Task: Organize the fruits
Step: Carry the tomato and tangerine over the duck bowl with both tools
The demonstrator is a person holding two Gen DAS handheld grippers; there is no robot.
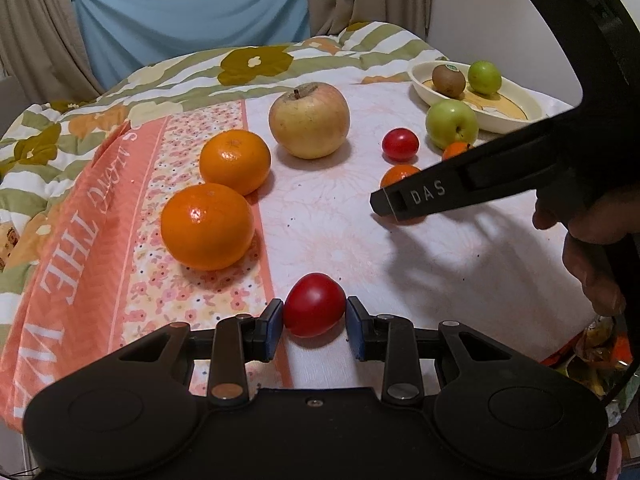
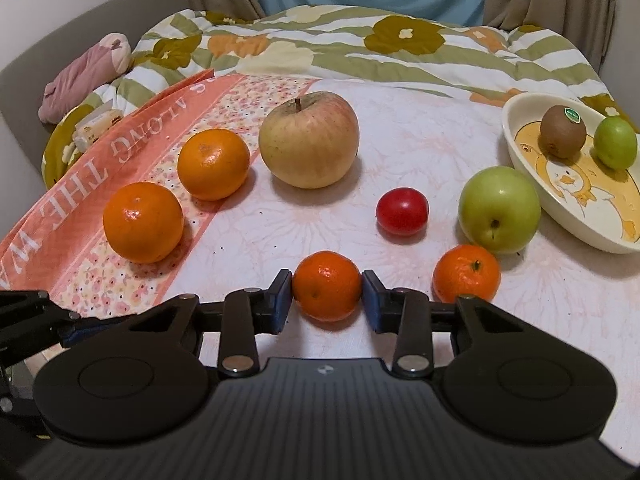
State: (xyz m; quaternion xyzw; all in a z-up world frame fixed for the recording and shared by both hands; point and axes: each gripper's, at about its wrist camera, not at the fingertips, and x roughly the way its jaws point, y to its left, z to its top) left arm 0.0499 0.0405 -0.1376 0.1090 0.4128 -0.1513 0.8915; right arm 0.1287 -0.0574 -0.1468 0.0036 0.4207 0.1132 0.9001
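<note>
**Two small fruits gripped, neither yet lifted**

Nearest item, left wrist view: red tomato (image 1: 315, 305), resting on the pale cloth (image 1: 340, 220), clamped between the blue pads (image 1: 275, 330) of the left gripper (image 1: 315, 330). Nearest item, right wrist view: small mandarin (image 2: 327, 291), likewise on the cloth, clenched between the pads of the right gripper (image 2: 327, 300).

Landmark: cream bowl (image 2: 560, 216) with a cartoon print, at the far right edge of the cloth.
- In the bowl: kiwi (image 2: 563, 131) and small green fruit (image 2: 615, 142), side by side
- Just beside the bowl's near rim: green apple (image 2: 499, 209)
- Near the green apple, toward the camera: second mandarin (image 2: 466, 274)
- Further from the bowl: second tomato (image 2: 402, 211)
- Well apart from the bowl: large yellow apple (image 2: 309, 139), then two oranges (image 2: 213, 164) (image 2: 143, 222) on the floral orange strip

Pose: both tools angle steeply down toward the cloth; the right one reaches in across the left view, a hand (image 1: 588, 252) on its grip.

Handling judgement: the fruit is soft and round, so hold pressure modest and even, lift straight up before travelling, and carry toward the bowl one at a time, since the two tools sit close. Set down gently in bare bowl space, clear of the kiwi, to avoid rolling
</note>
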